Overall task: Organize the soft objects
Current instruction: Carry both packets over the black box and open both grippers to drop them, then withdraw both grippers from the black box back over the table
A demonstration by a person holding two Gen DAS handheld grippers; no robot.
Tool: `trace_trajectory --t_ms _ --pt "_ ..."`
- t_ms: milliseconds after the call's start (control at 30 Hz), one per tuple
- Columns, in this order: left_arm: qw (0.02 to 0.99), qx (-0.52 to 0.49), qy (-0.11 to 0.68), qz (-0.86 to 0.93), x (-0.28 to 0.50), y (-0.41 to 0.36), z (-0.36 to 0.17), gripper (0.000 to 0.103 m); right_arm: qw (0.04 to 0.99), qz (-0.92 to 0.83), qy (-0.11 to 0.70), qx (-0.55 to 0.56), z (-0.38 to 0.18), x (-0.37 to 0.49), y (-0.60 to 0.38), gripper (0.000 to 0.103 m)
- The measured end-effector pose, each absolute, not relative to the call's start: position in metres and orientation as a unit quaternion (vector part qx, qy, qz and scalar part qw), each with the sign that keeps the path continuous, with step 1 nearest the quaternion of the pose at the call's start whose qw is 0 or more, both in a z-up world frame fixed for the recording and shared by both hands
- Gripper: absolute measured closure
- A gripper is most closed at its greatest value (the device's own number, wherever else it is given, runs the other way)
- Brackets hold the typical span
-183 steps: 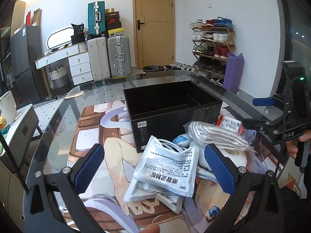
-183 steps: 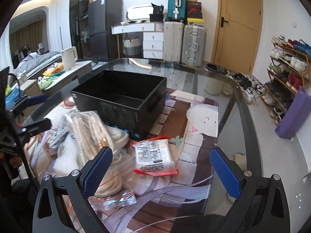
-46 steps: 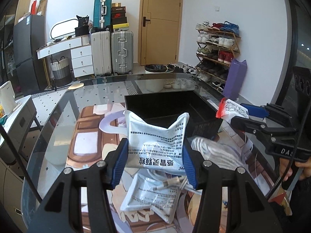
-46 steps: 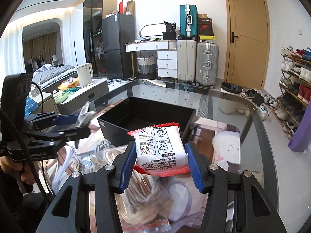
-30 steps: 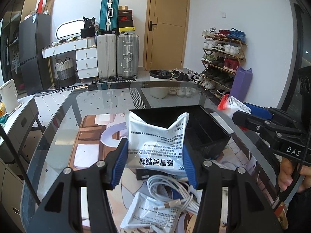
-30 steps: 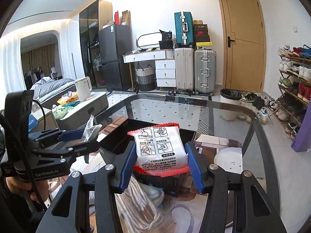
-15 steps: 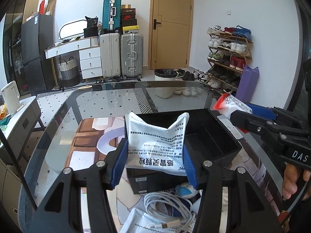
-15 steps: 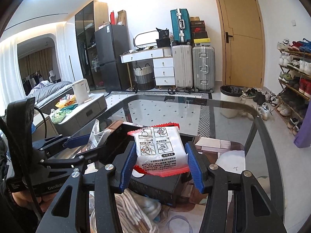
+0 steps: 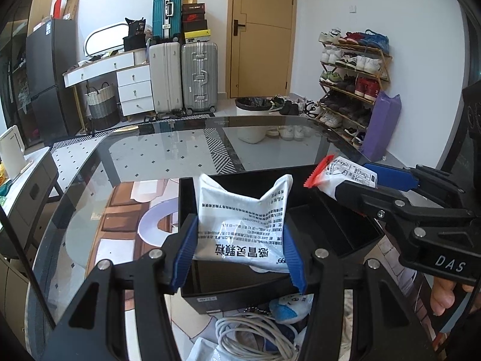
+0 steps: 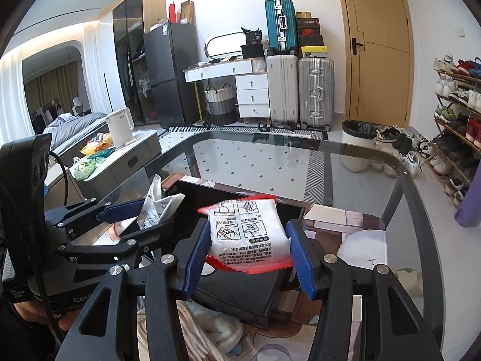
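My left gripper [image 9: 240,251] is shut on a white pouch with black print [image 9: 242,219], held over the near side of the open black box [image 9: 354,234]. In the right wrist view my right gripper [image 10: 249,254] is shut on a white packet with red edges [image 10: 246,234], also above the black box [image 10: 240,288]. Each gripper shows in the other's view: the right gripper [image 9: 354,185] with its red-edged packet [image 9: 339,170] at the right, the left gripper [image 10: 141,218] with the white pouch [image 10: 157,203] at the left.
Below the box on the printed mat lie a coiled white cable [image 9: 252,334], a small blue and white plush [image 9: 288,308] and another white pouch [image 9: 207,350]. A thick rope coil [image 10: 192,331] lies near the box. The glass table [image 9: 168,156] stretches beyond the box.
Both grippers have carried their packets forward from above the pile to above the black box, and the box now sits closer under them. Both grips are unchanged.
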State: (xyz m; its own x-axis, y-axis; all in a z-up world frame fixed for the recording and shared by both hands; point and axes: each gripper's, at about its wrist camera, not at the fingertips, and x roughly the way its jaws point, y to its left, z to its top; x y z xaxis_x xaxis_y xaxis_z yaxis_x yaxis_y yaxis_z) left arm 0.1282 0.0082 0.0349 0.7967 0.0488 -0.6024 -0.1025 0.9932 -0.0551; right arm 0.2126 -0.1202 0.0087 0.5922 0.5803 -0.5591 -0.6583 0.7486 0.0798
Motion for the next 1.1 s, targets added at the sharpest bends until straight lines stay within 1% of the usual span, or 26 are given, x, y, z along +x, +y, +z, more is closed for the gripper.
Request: trace_trajectory --t_ms 133,200,267,300,367,433,467,500,533,567,600,833,1100 --pt "0.943 -0.055 0.325 0.037 0.133 0.012 0.033 0.048 0.887 0.354 0.291 -0.063 0.007 0.219 -0.116 0.051" --pt "0.941 -0.058 0.331 0.040 0.133 0.013 0.033 0.046 0.884 0.363 0.289 -0.060 0.007 0.218 -0.116 0.047" --pt "0.942 -0.058 0.330 0.035 0.131 0.013 0.034 0.042 0.886 0.363 0.280 -0.064 0.009 0.213 -0.116 0.043" --pt "0.943 -0.057 0.327 0.030 0.128 0.011 0.036 0.036 0.888 0.362 0.277 -0.065 0.010 0.211 -0.118 0.041" --pt "0.944 -0.053 0.324 0.030 0.122 0.010 0.039 0.031 0.888 0.362 0.275 -0.067 0.012 0.206 -0.122 0.039" --pt "0.945 -0.046 0.321 0.033 0.116 0.008 0.041 0.015 0.889 0.363 0.272 -0.068 0.014 0.199 -0.129 0.028" --pt "0.946 -0.045 0.318 0.034 0.111 0.007 0.043 0.012 0.888 0.367 0.271 -0.066 0.015 0.193 -0.133 0.016" --pt "0.948 -0.044 0.314 0.032 0.106 0.006 0.044 0.008 0.888 0.370 0.265 -0.063 0.016 0.188 -0.137 0.008" --pt "0.949 -0.044 0.311 0.033 0.101 0.006 0.044 0.004 0.890 0.371 0.258 -0.058 0.017 0.182 -0.142 0.004" --pt "0.949 -0.043 0.310 0.034 0.097 0.006 0.044 0.002 0.892 0.371 0.252 -0.054 0.017 0.176 -0.147 0.001" --pt "0.949 -0.040 0.310 0.036 0.093 0.005 0.045 0.000 0.892 0.372 0.251 -0.052 0.017 0.173 -0.151 0.001" --pt "0.948 -0.026 0.311 0.052 0.068 0.000 0.048 0.000 0.892 0.361 0.269 -0.044 0.011 0.158 -0.173 0.001" --pt "0.944 -0.010 0.324 0.066 0.054 -0.003 0.038 0.000 0.889 0.359 0.280 -0.041 0.002 0.142 -0.183 0.001"
